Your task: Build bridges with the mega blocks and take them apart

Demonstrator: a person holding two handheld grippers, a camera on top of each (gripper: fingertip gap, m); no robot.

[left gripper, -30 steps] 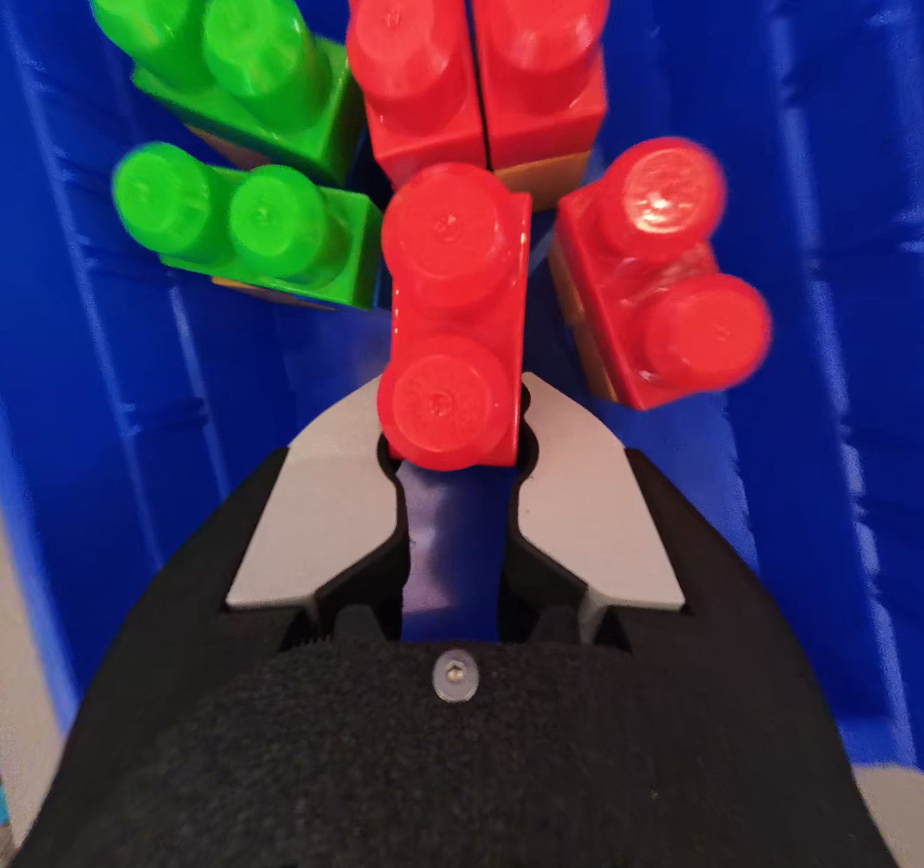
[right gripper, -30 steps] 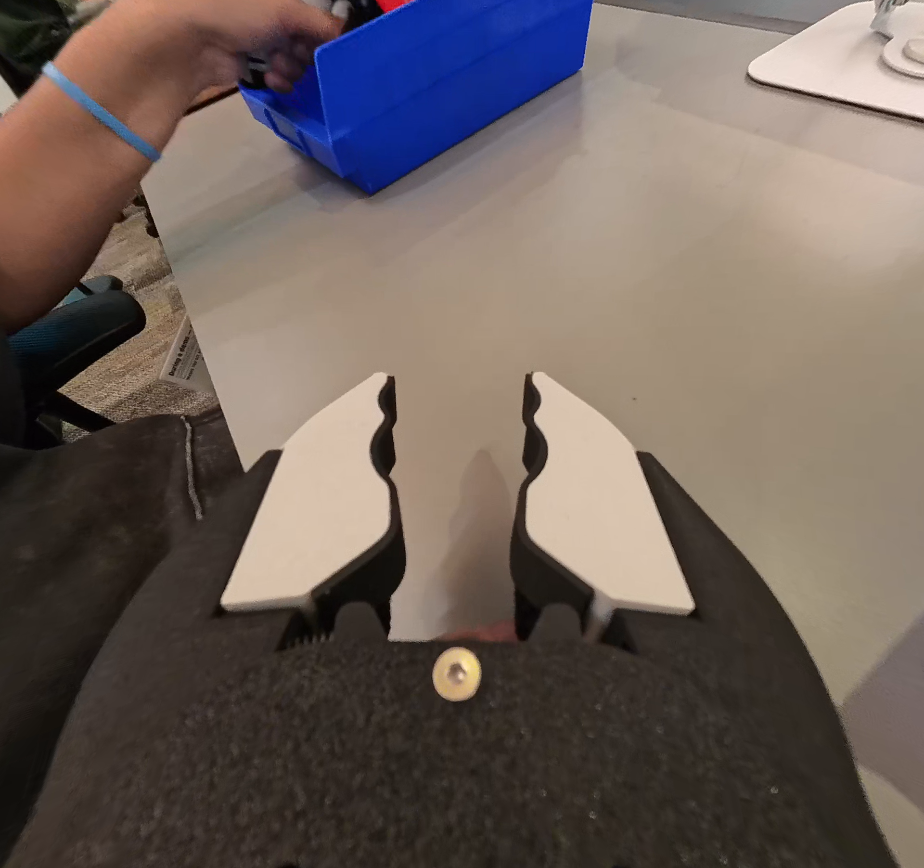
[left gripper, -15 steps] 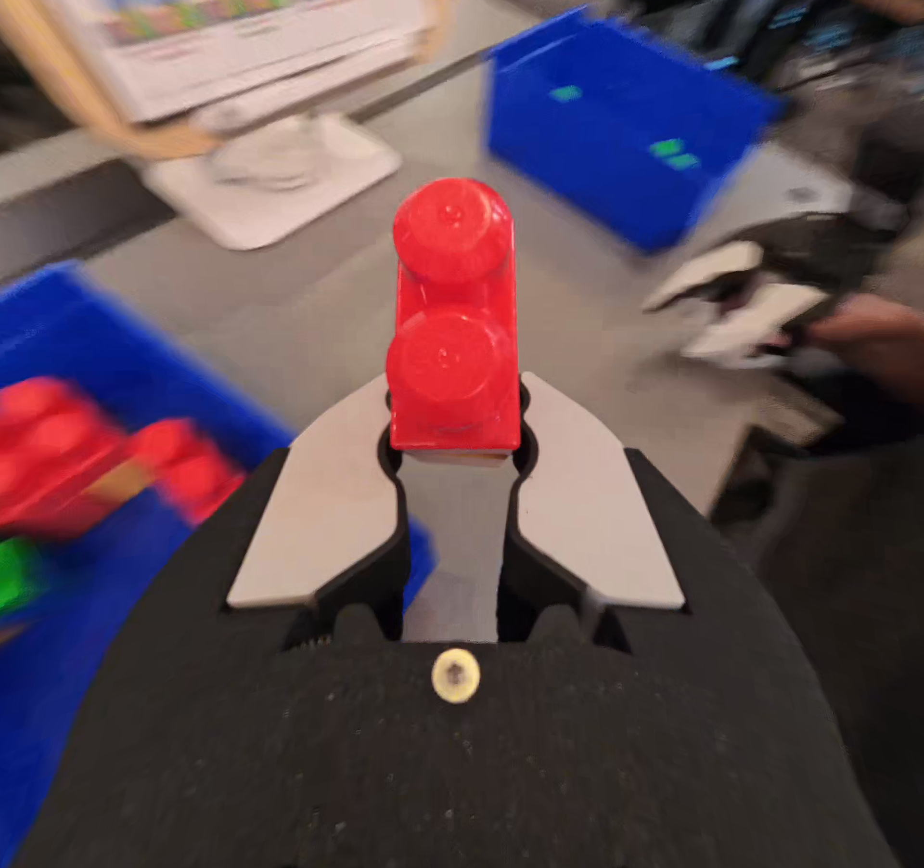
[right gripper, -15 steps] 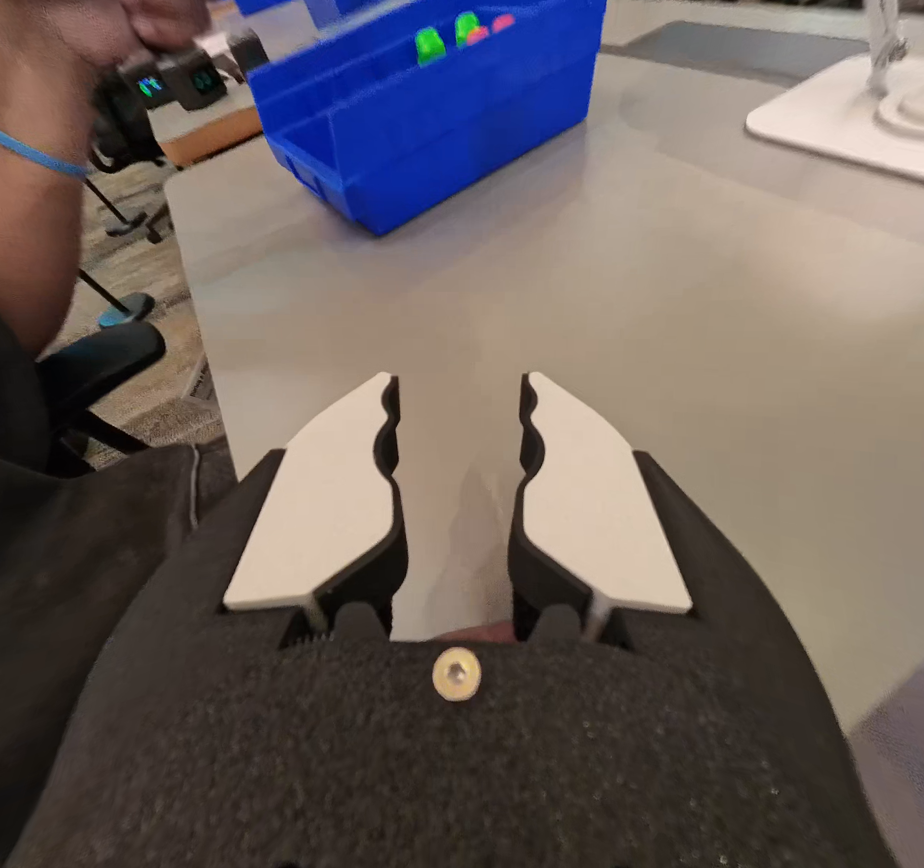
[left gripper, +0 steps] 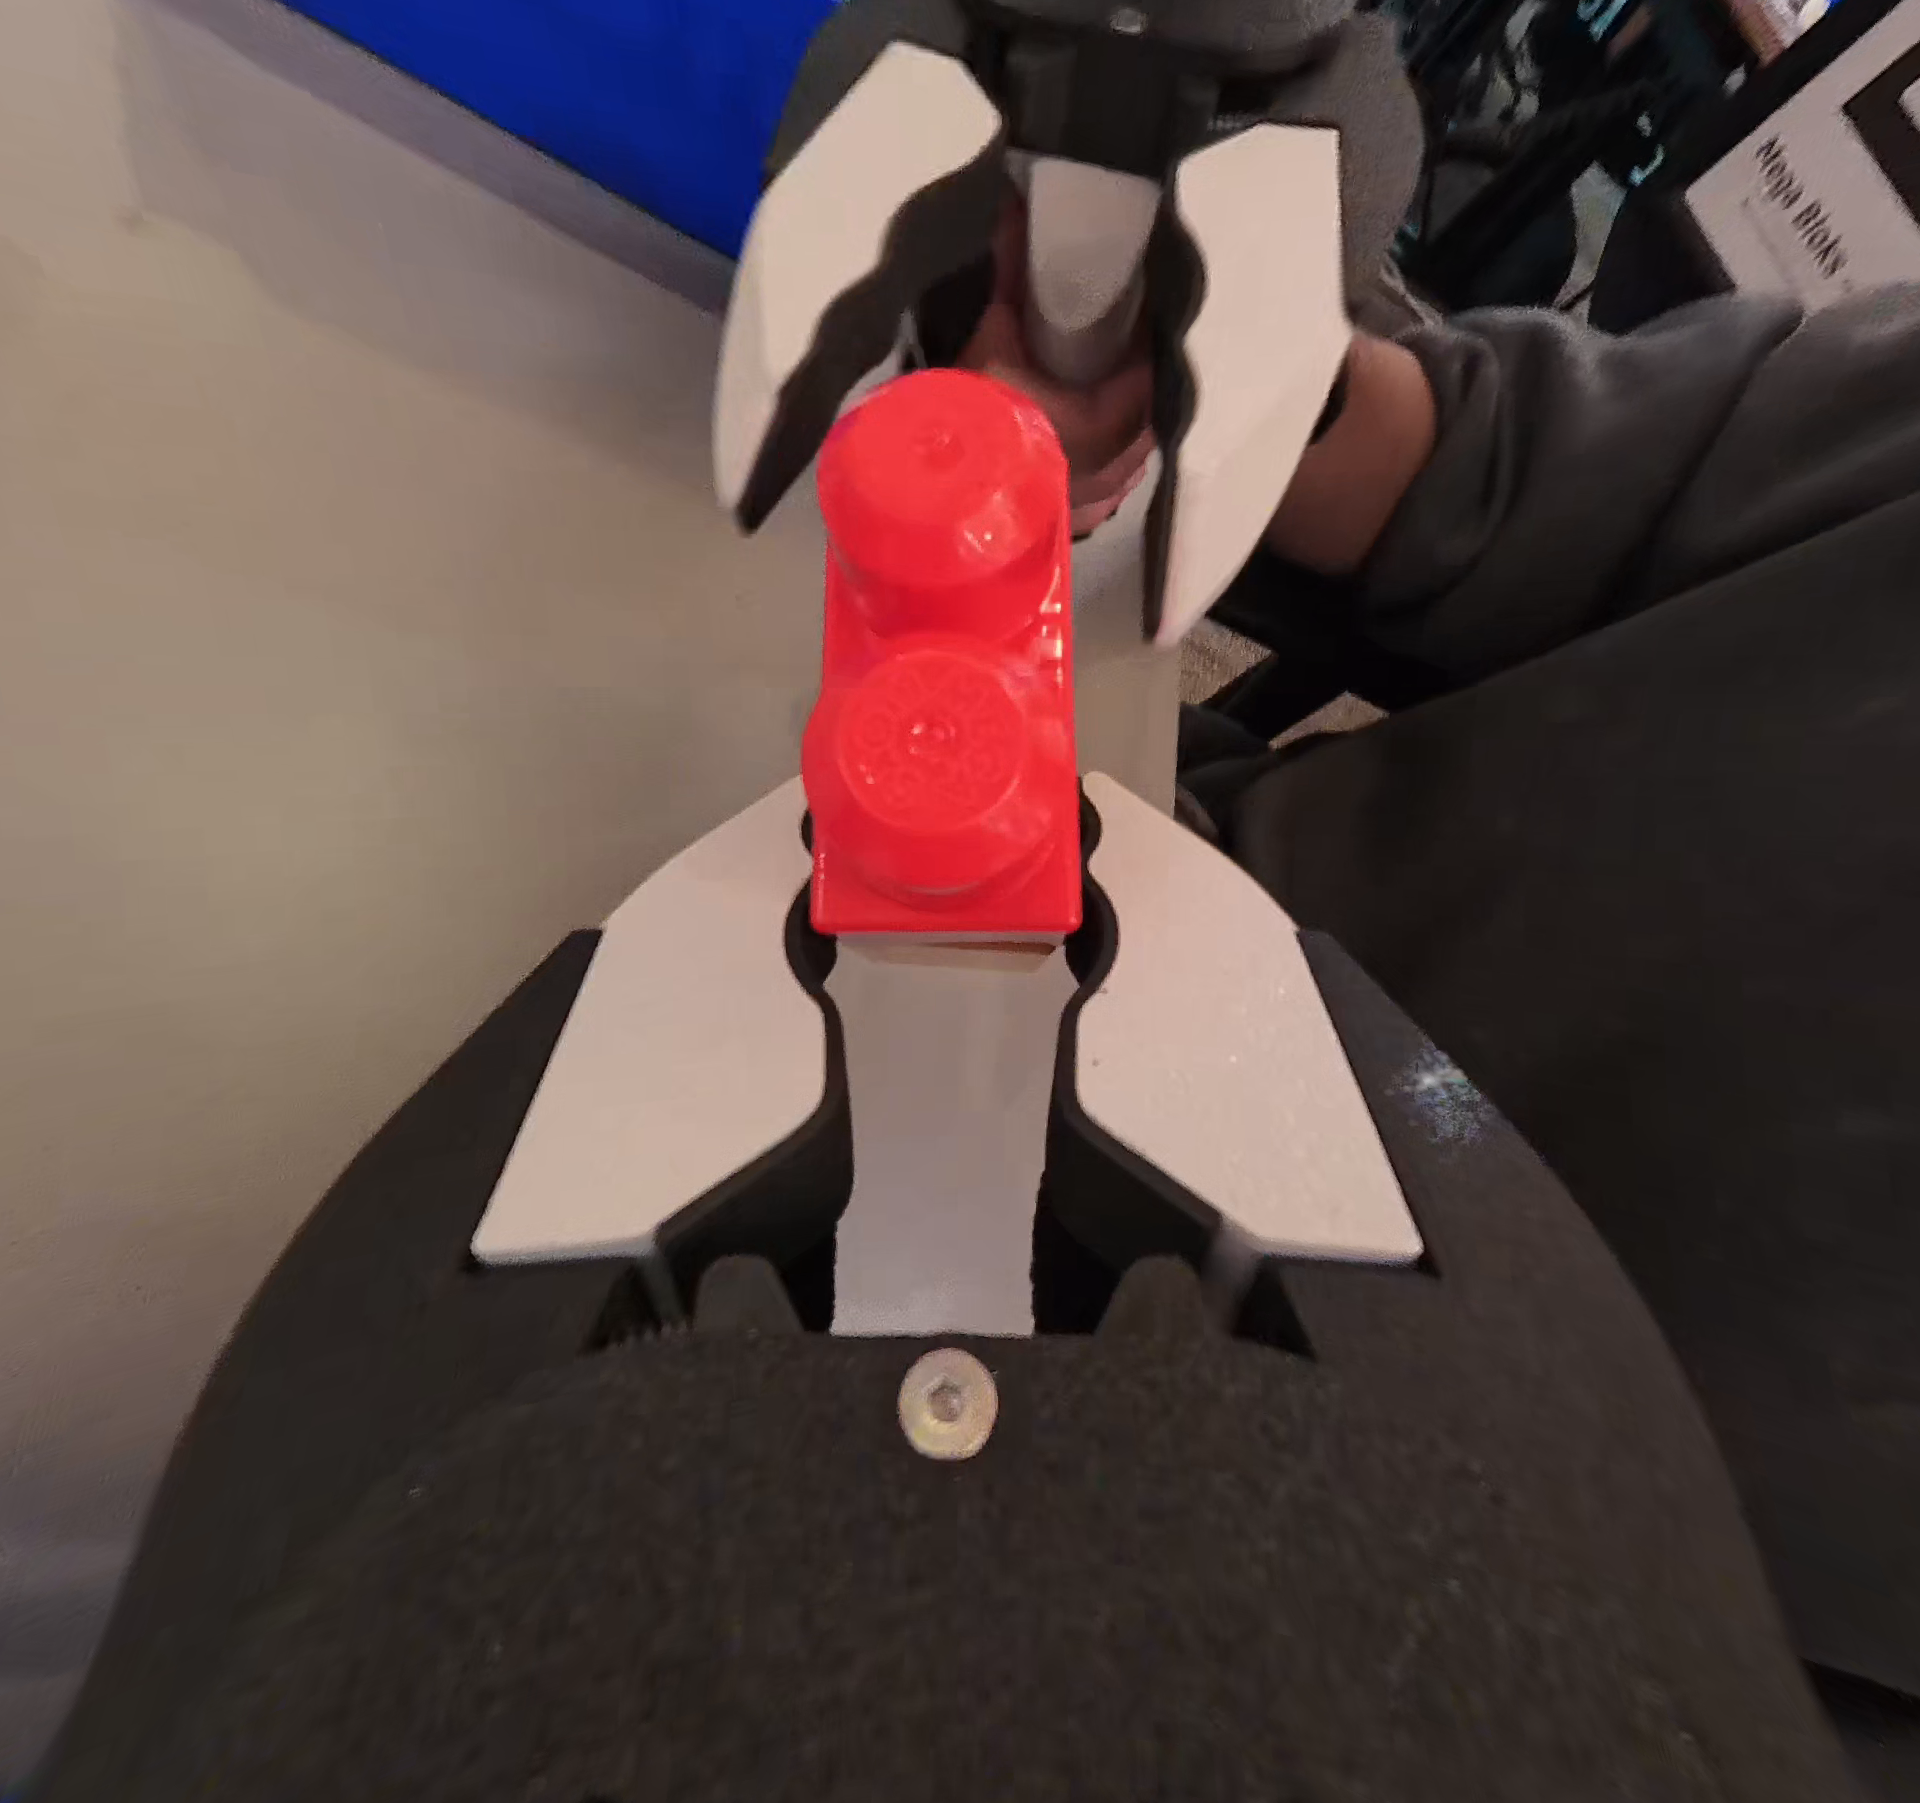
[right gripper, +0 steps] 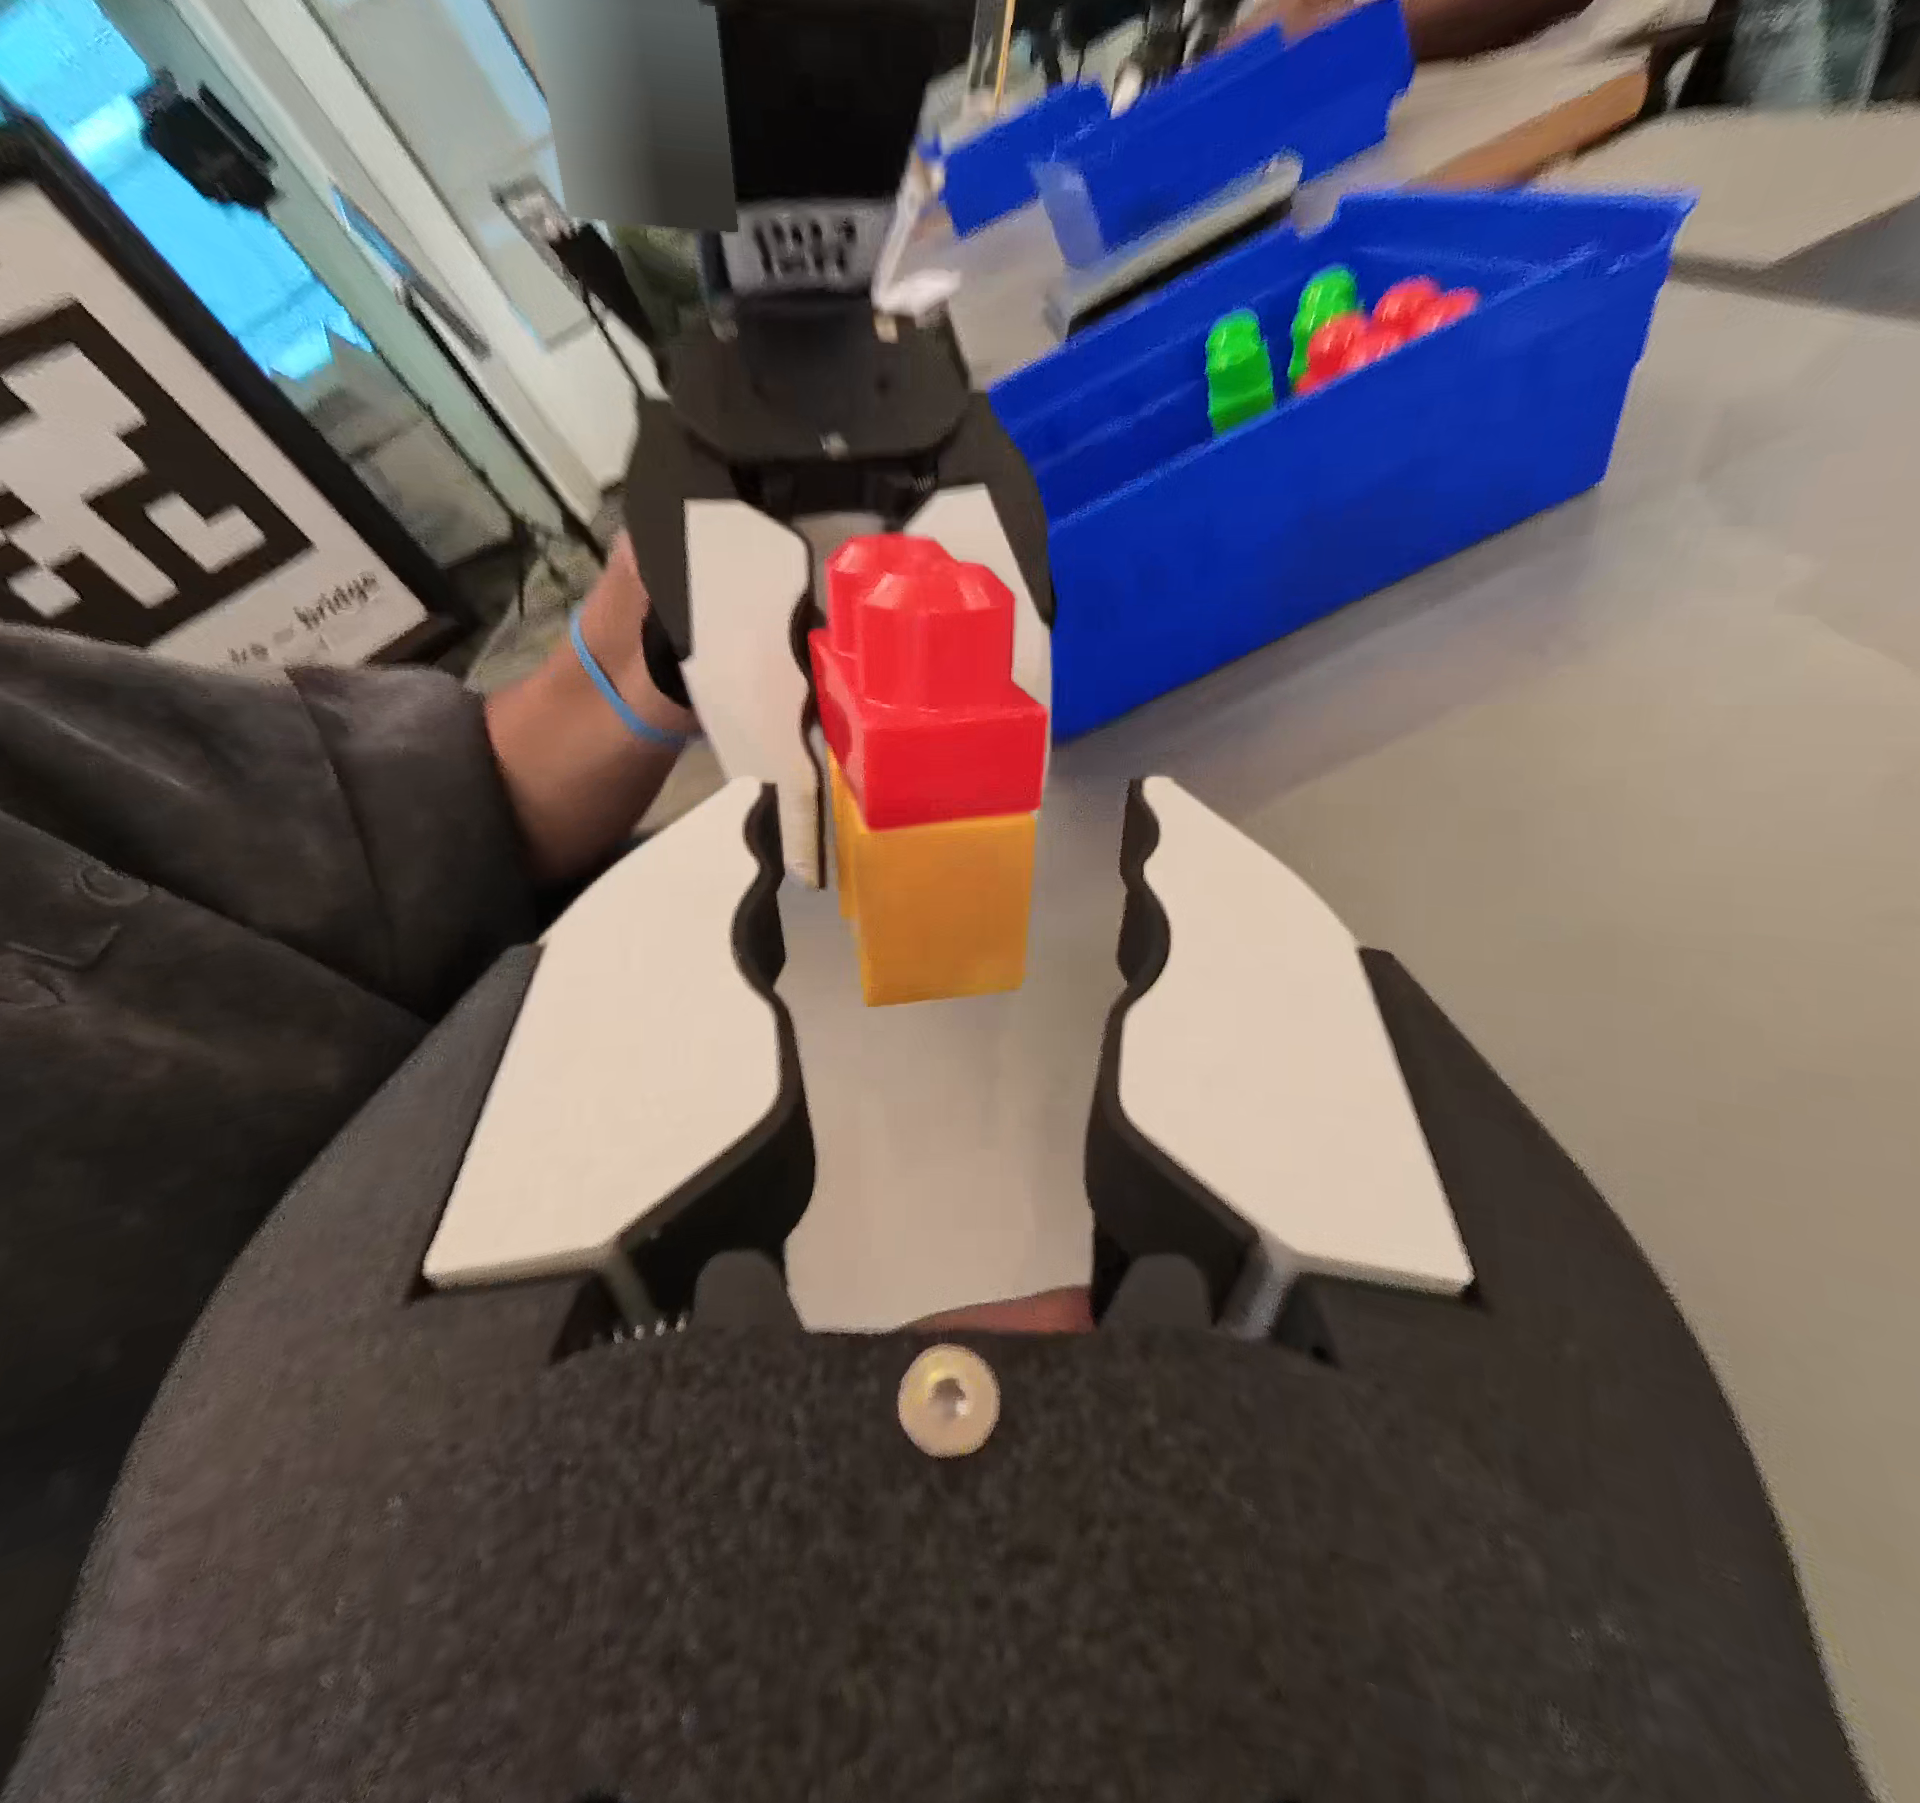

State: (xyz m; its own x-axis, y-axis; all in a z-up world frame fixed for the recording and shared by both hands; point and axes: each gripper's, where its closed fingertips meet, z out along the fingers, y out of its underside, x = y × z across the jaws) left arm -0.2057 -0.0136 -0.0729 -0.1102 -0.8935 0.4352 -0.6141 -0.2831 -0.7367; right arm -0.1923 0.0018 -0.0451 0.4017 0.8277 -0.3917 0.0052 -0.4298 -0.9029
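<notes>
Red two-stud block [left gripper: 940, 704] sat pressed onto an orange block [right gripper: 940, 906]; the pair was held clear of the grey table [left gripper: 312, 610], studs up. Left gripper [left gripper: 943, 860] was clamped on the red block's sides, the orange one hanging free below in the right wrist view. Right gripper [right gripper: 945, 818] stood wide apart, empty, facing the stack with the orange block just ahead of its fingertips. Blue bin [right gripper: 1351, 527] with the remaining green and red blocks lay beyond on the table.

Judgement: the step was separating the pair. Best done by centring the right gripper on the orange block's flat sides, closing squarely, then pulling straight along the stud axis with a slight rock. Risk: an off-centre grip could twist the block out.
</notes>
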